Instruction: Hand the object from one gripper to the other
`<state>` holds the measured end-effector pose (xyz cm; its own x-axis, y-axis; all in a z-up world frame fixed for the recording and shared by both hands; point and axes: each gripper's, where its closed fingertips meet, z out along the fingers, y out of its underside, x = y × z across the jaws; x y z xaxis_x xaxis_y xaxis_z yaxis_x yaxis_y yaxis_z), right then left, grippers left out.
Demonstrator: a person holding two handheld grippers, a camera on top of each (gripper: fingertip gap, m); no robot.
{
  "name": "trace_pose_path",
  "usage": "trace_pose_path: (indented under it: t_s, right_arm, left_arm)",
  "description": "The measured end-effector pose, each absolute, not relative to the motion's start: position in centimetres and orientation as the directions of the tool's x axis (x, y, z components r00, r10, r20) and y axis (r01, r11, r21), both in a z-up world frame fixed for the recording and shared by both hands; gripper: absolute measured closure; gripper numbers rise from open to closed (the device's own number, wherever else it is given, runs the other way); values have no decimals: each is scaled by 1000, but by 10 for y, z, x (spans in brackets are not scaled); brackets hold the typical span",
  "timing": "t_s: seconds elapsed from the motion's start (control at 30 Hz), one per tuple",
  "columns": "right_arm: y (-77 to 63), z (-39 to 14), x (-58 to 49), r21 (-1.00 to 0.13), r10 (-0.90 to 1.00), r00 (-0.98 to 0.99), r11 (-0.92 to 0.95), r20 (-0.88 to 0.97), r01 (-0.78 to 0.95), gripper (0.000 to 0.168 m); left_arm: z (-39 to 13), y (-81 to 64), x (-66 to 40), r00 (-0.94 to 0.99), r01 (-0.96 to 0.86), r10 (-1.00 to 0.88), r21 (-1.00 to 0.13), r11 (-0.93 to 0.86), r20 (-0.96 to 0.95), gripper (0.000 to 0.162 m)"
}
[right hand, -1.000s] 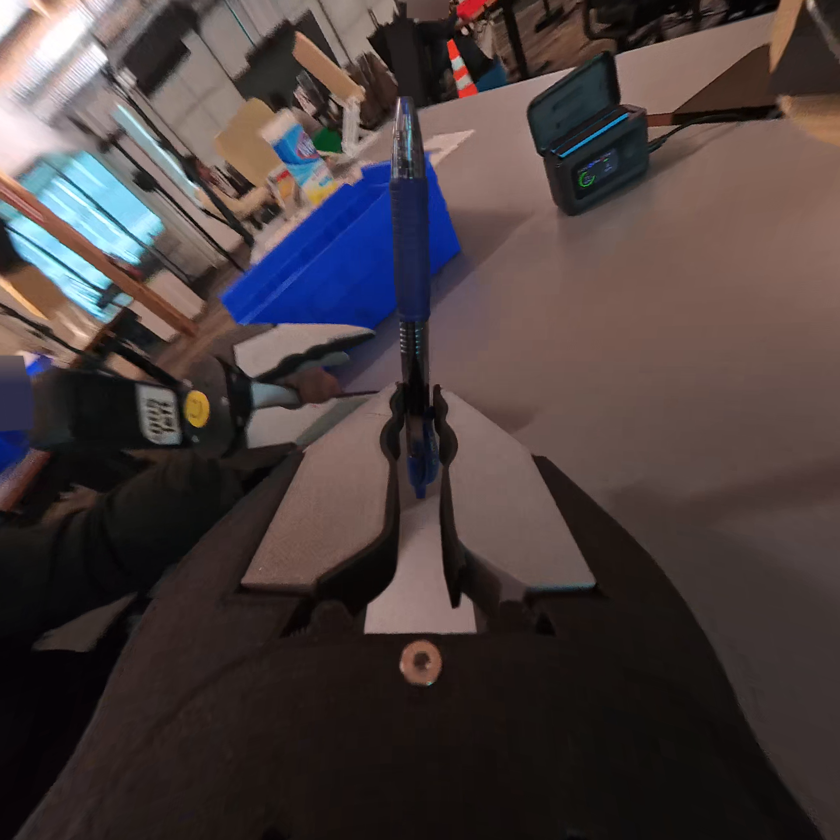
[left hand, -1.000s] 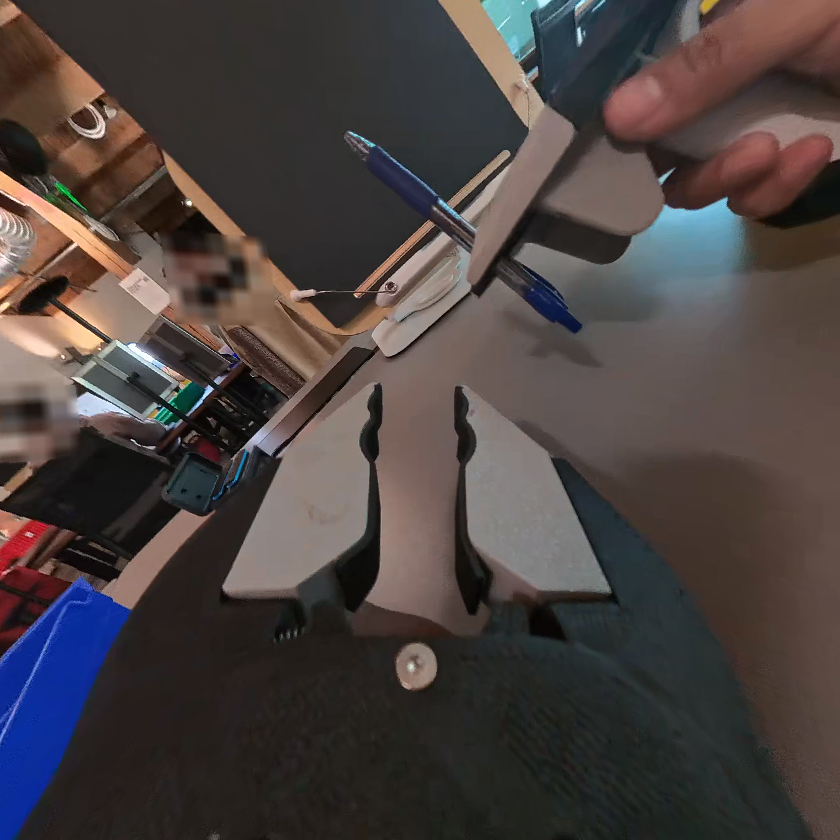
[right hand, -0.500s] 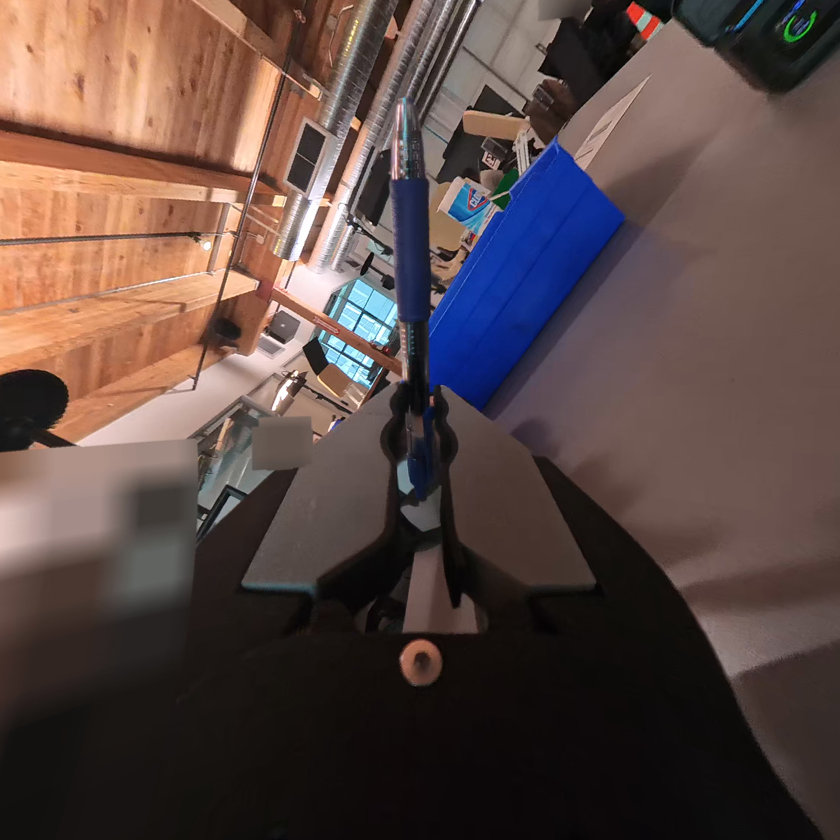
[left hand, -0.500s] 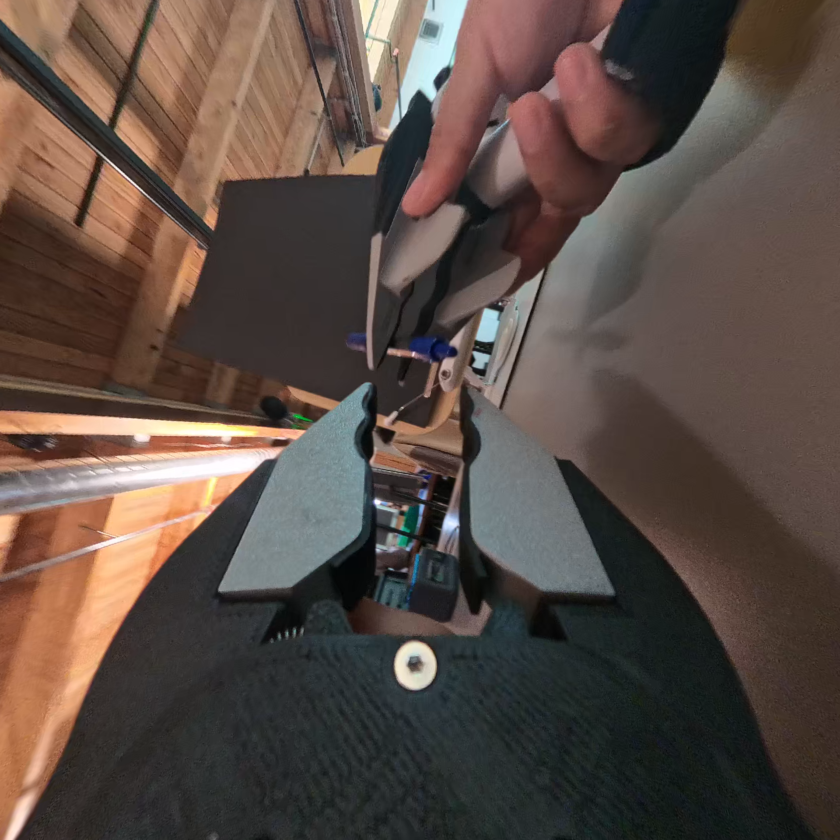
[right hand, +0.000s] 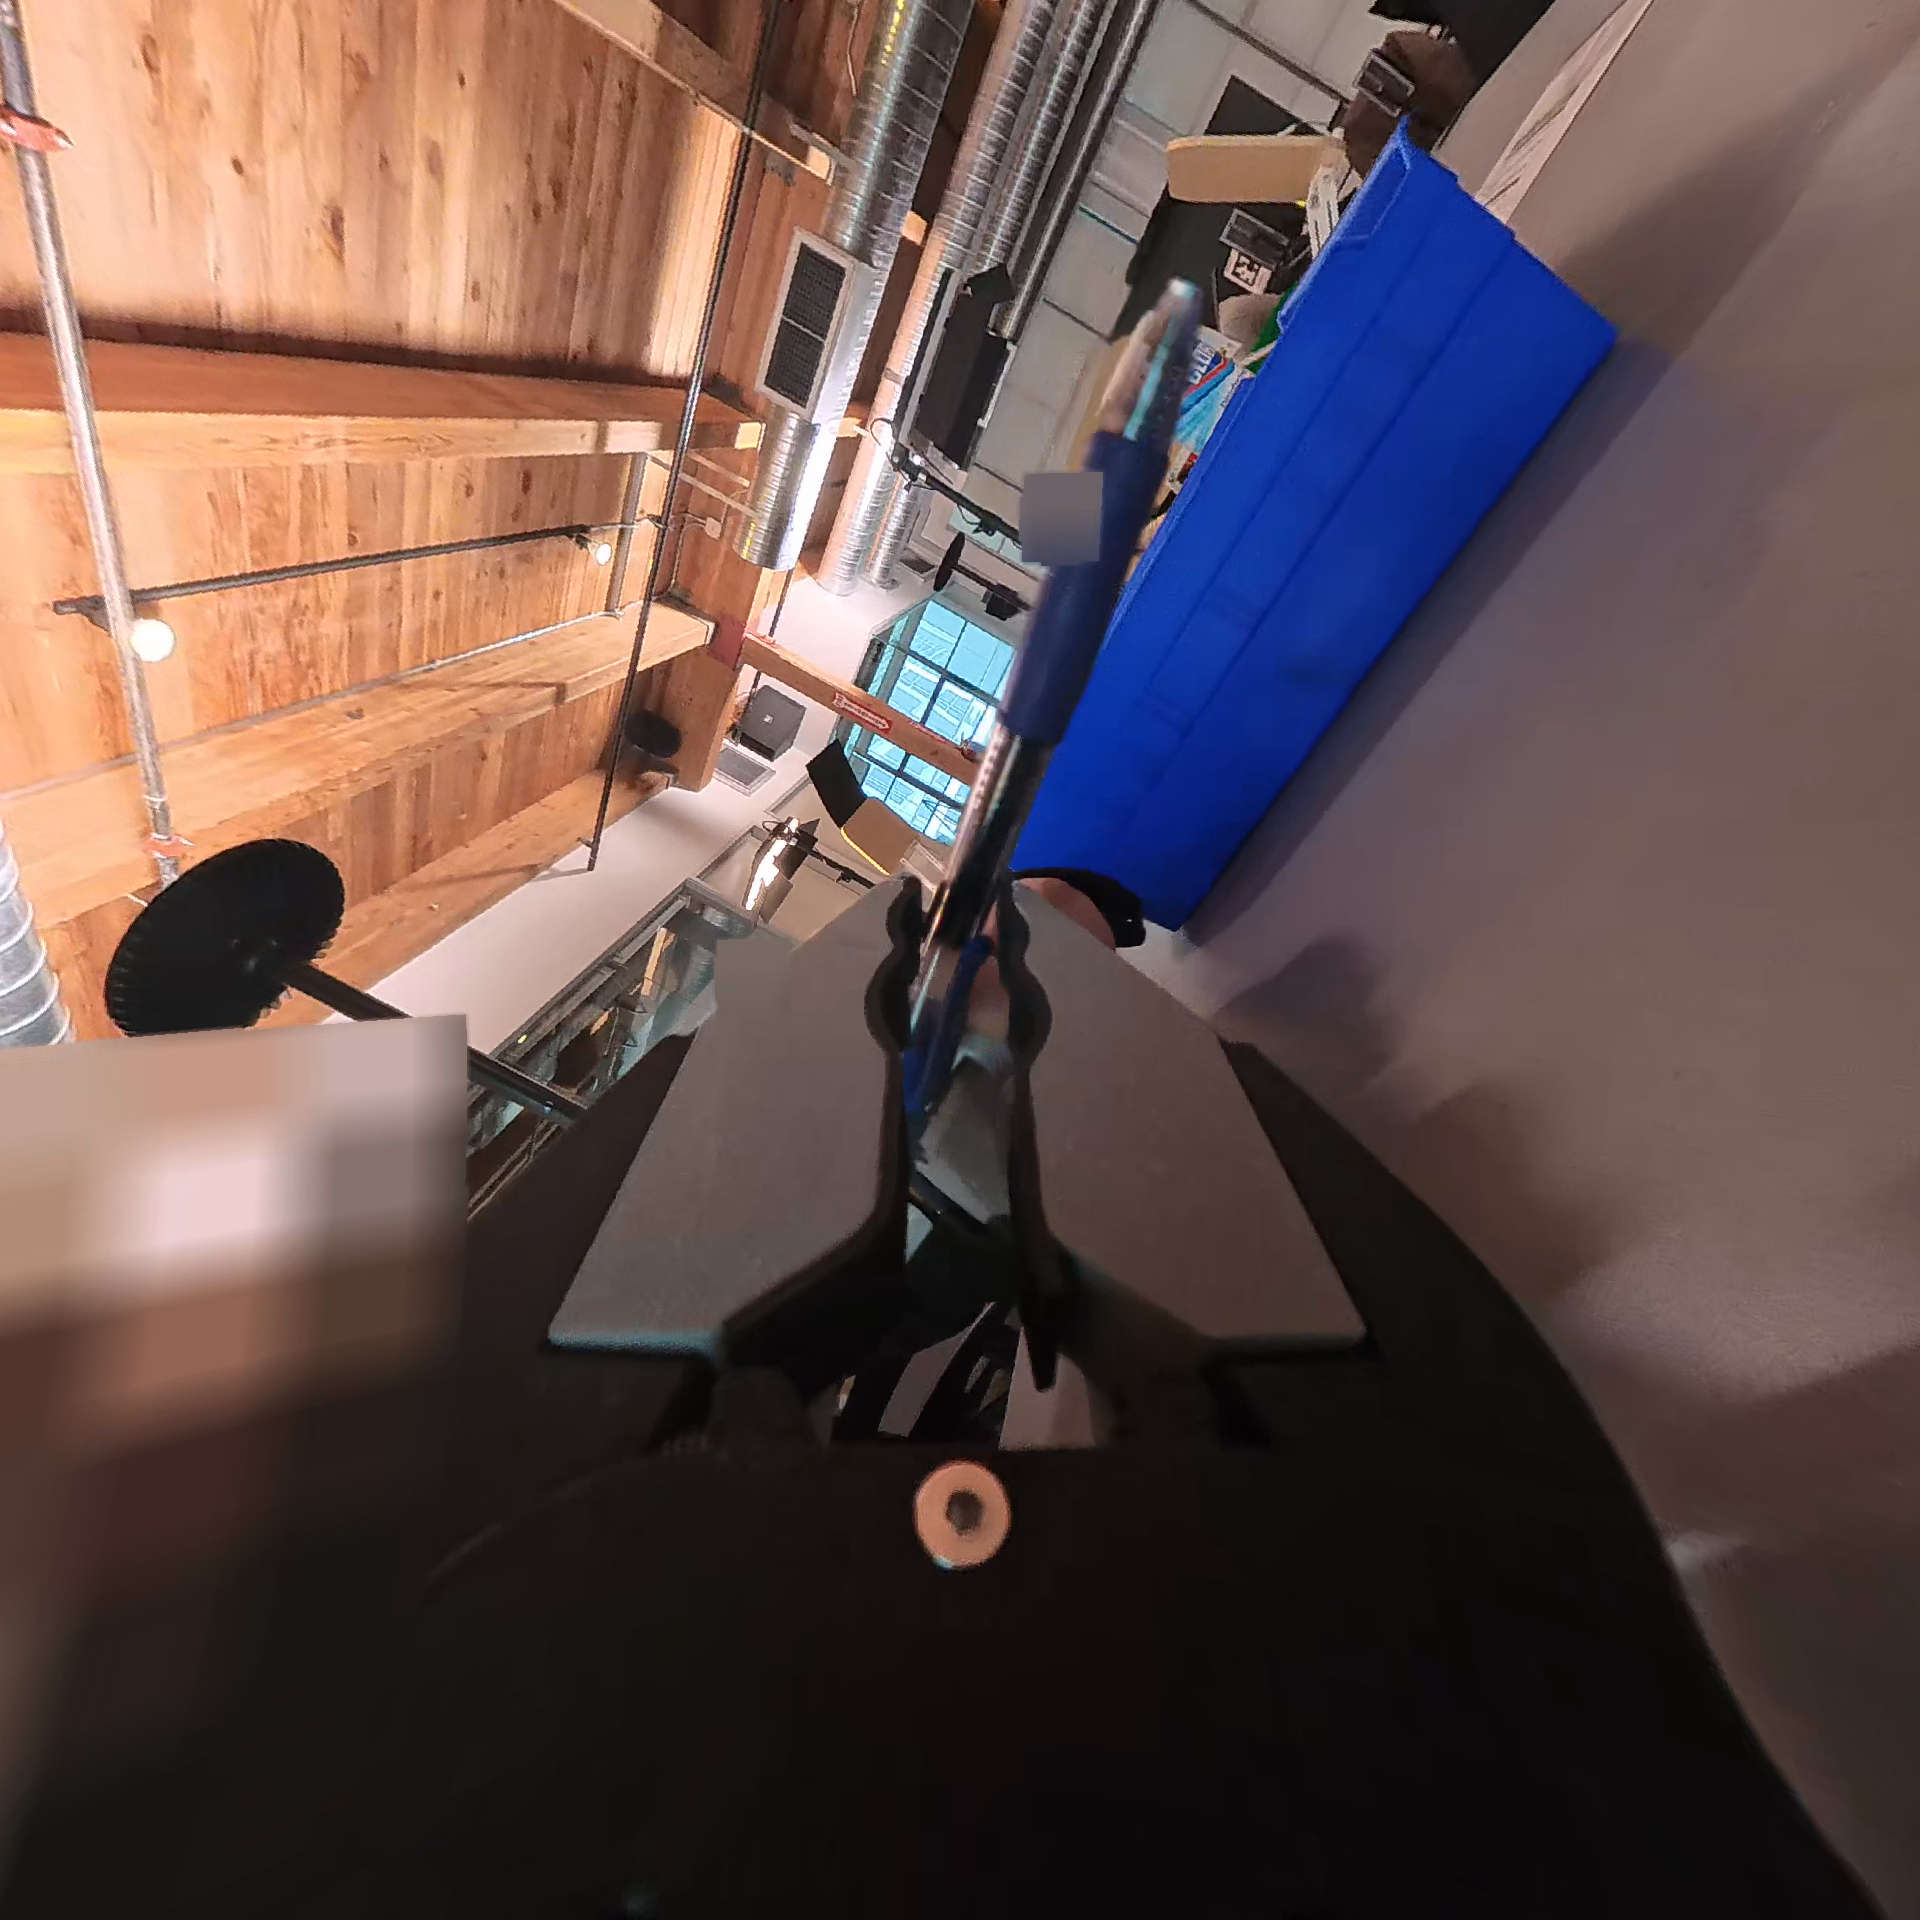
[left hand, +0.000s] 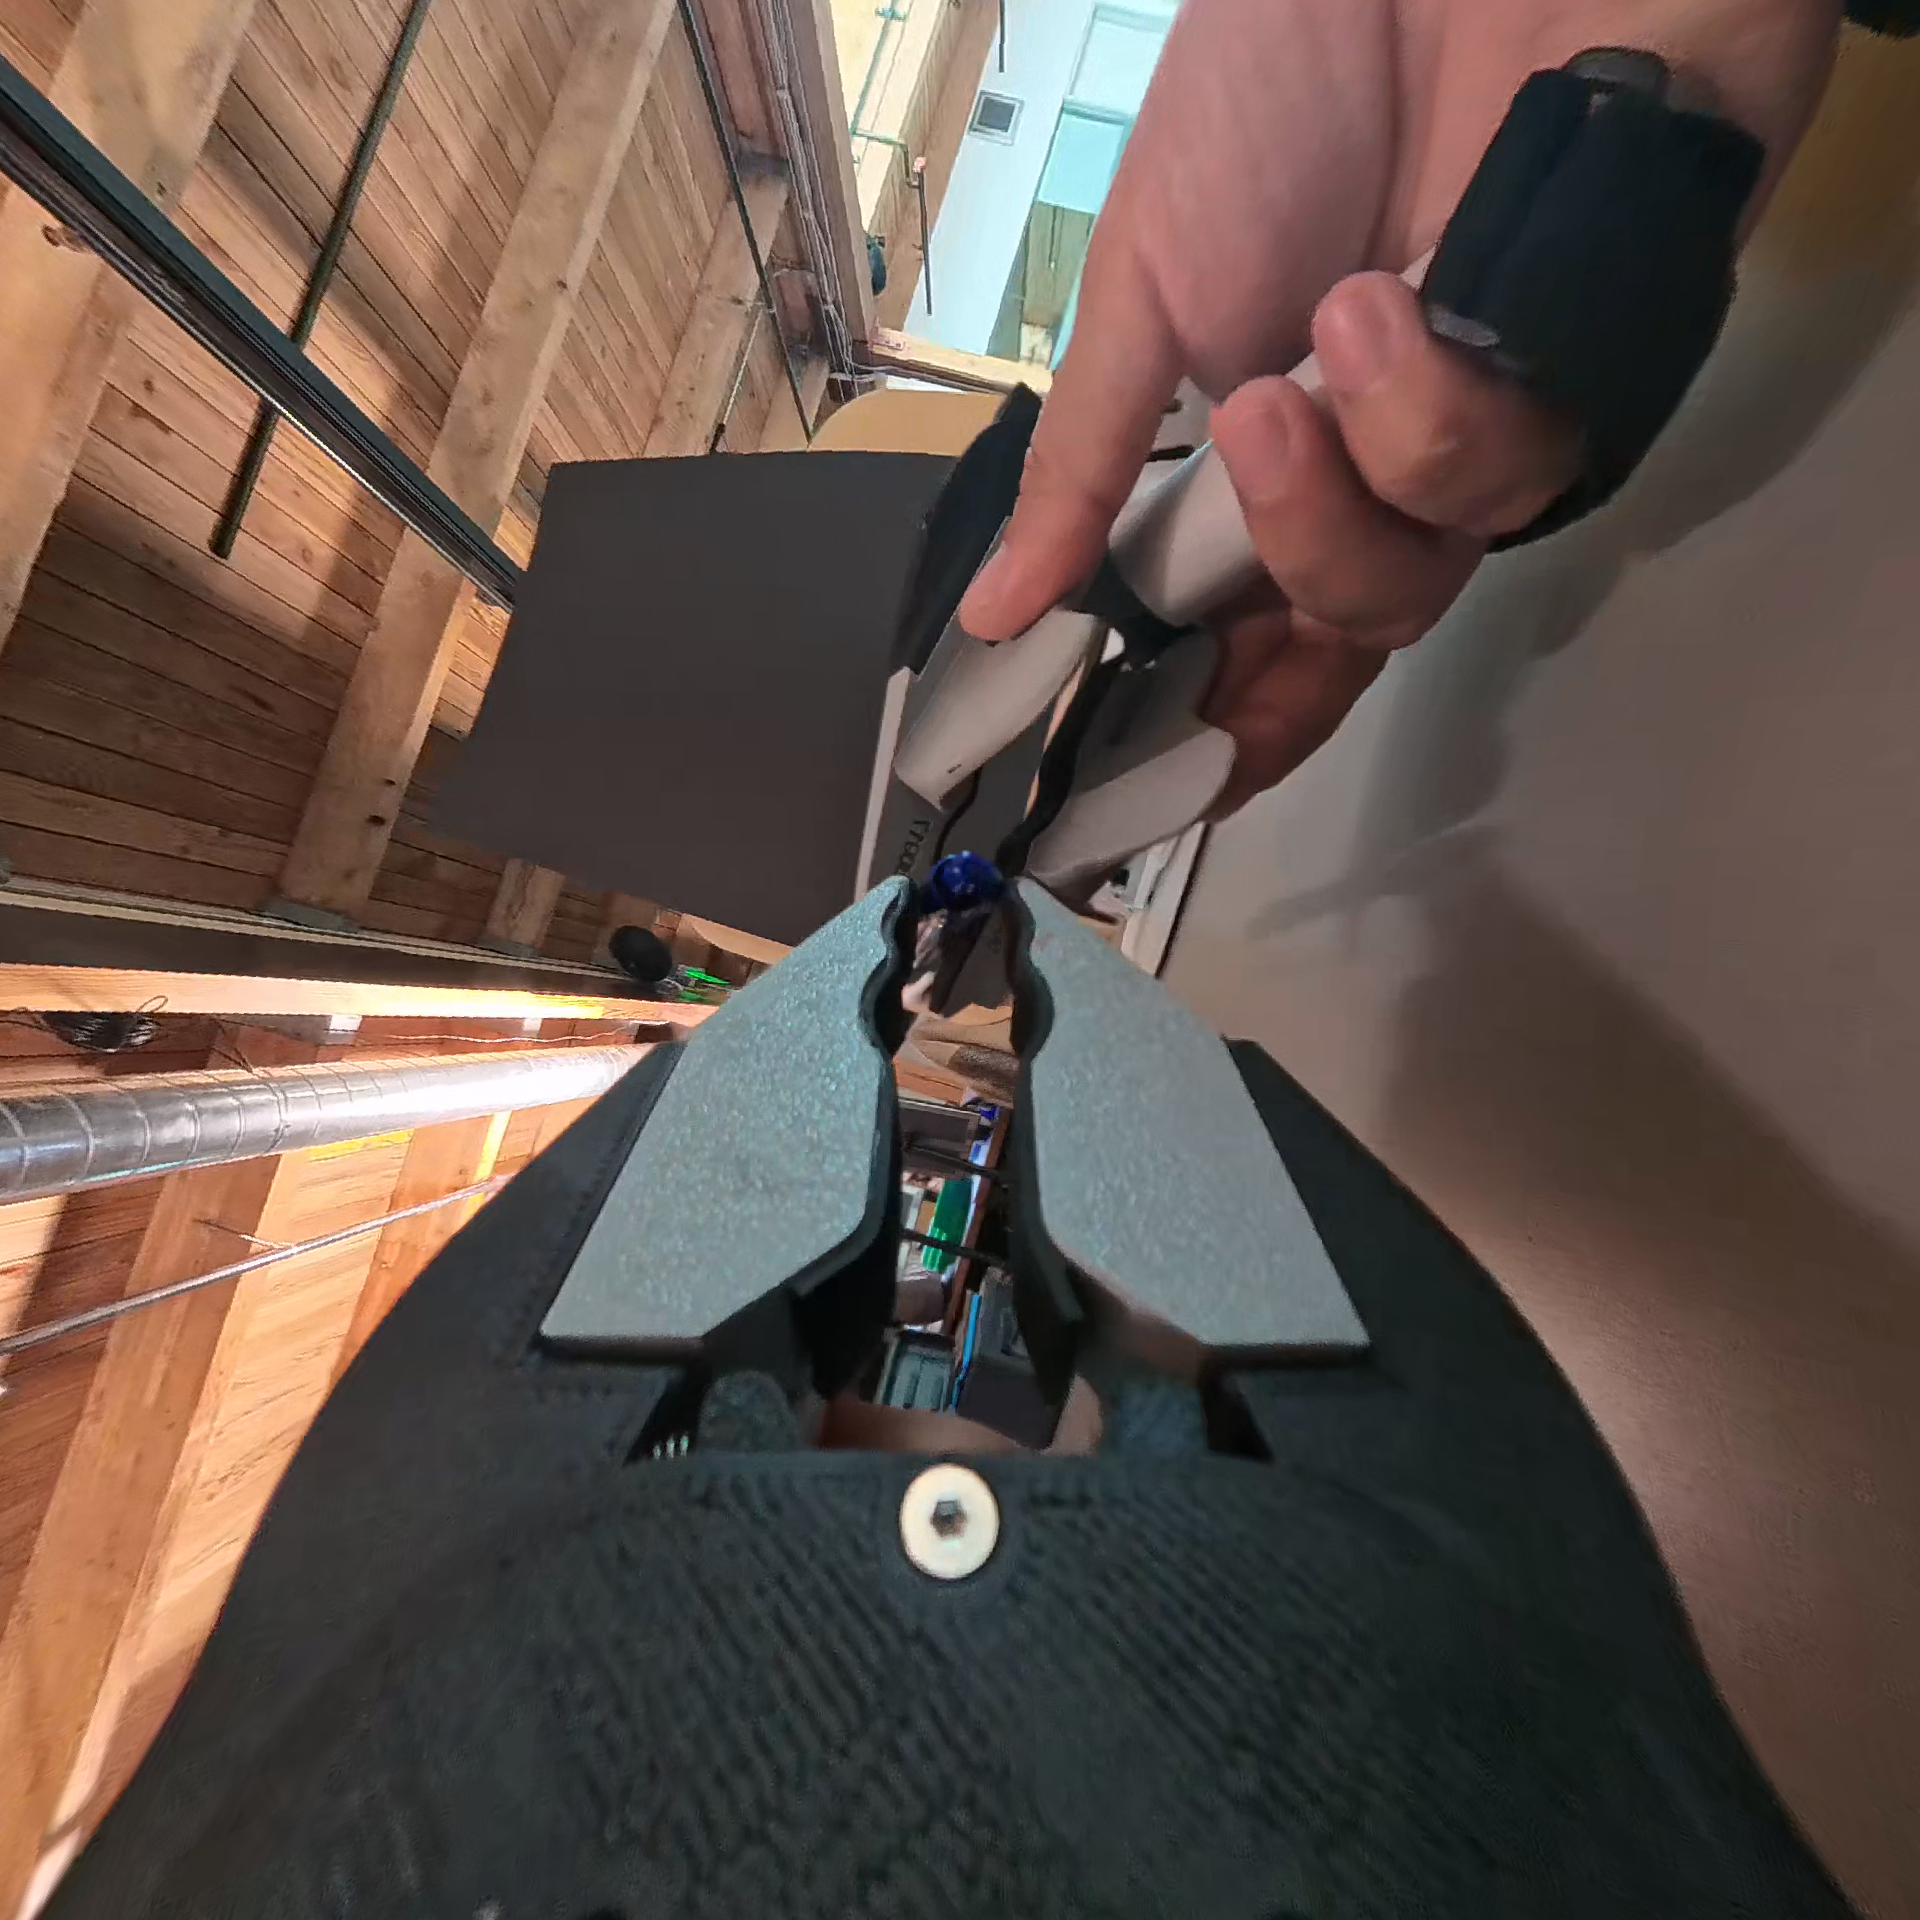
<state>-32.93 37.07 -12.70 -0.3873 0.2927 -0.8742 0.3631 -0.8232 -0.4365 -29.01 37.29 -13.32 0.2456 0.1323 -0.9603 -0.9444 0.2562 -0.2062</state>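
Note:
A blue pen [right hand: 1049, 623] stands between the fingers of my right gripper [right hand: 961, 914]. It leans to the right and looks blurred. The right jaws stand slightly apart and the pen seems loose in them. In the left wrist view the pen's blue end [left hand: 961, 881] sits between the tips of my left gripper [left hand: 961, 909], whose jaws have closed in on it. The right gripper [left hand: 1023, 758] hangs just above these tips, held by a hand [left hand: 1299, 364]. The rest of the pen is hidden in this view.
A grey table [right hand: 1610, 831] runs along the right of both views. A blue bin [right hand: 1351, 520] stands on it beyond the pen. A dark board [left hand: 675, 675] stands behind the right gripper. Wooden ceiling beams and metal ducts fill the left of both views.
The left gripper has moved up to the right gripper and narrowed its jaws around the pen's blue end. The pen, upright before in the right jaws, now leans to the right.

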Motion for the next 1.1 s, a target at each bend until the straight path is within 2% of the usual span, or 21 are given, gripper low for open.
trace_pose_path:
  t_s: [0.3, 0.43, 0.53, 0.6, 0.77, 0.87, 1.0, 1.1]
  right_arm:
    - [368, -134, -329, -471, 338, -362, -790, -869, 393, 150]
    - [372, -136, -327, -470, 345, -349, -788, -872, 397, 138]
    - [385, -142, -325, -513, 427, -293, -774, -856, 372, 127]
    - [397, -153, -323, -588, 553, -206, -724, -807, 360, 120]
    - [408, -149, -325, -851, 876, -108, -417, -470, 319, 105]
    - [406, -148, -329, -934, 984, -52, -147, -173, 326, 103]
    - [414, -152, -331, -902, 969, 66, 196, 239, 385, 103]
    - [410, -154, -333, -840, 910, 72, 344, 409, 421, 113]
  left_arm:
    - [-130, 367, -286, 365, -890, 49, -333, 311, -930, 149]
    - [-125, 366, -287, 397, -875, 57, -360, 323, -916, 149]
    - [-114, 365, -296, 487, -833, 60, -443, 331, -872, 149]
    - [-105, 364, -306, 572, -782, 52, -524, 338, -819, 149]
    - [-92, 361, -329, 788, -543, -92, -757, 363, -609, 149]
    - [-86, 356, -330, 851, -370, -228, -848, 380, -473, 149]
    - [-82, 352, -328, 872, -208, -352, -909, 362, -340, 149]
    - [-86, 351, -324, 851, -71, -482, -956, 284, -206, 149]
